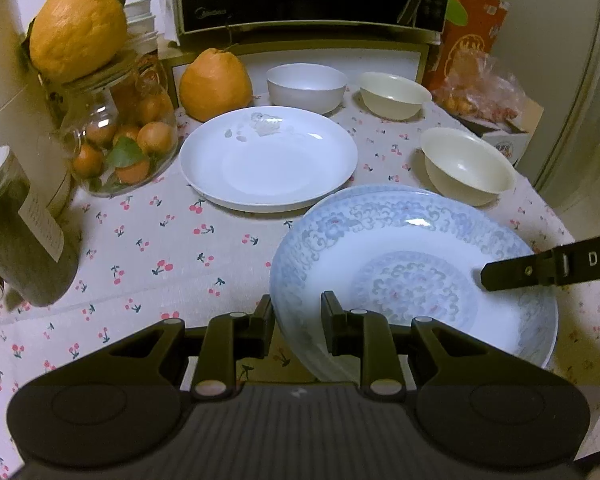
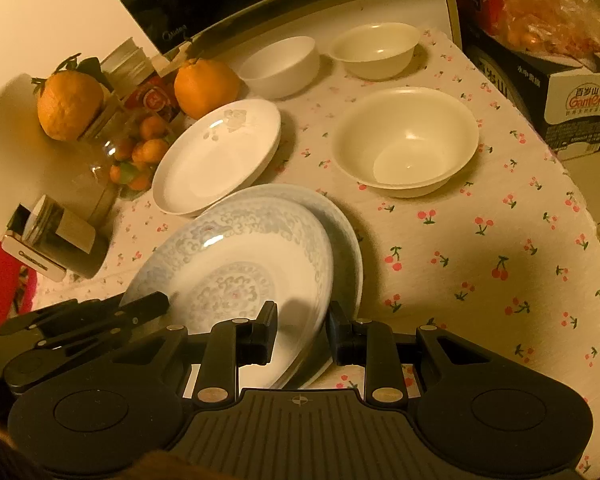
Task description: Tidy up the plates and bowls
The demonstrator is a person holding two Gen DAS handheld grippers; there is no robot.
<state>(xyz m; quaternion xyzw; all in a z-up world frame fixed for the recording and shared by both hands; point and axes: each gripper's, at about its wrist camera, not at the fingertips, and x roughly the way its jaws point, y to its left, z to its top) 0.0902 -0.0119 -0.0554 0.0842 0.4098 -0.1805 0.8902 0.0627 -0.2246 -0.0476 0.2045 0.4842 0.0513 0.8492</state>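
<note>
Beside the jar (image 1: 128,148) of oranges, both jaws grasp 1 patterned plate (image 1: 412,280).

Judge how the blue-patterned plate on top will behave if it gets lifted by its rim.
The blue-patterned plate looks like glazed china: probably stiff, breakable if dropped. Its glossy glare suggests a slippery rim, so it may slide in the jaws. It lies tilted on the plate beneath, so it could scrape or shift that one. The left gripper and right gripper straddle opposite rims.
</note>
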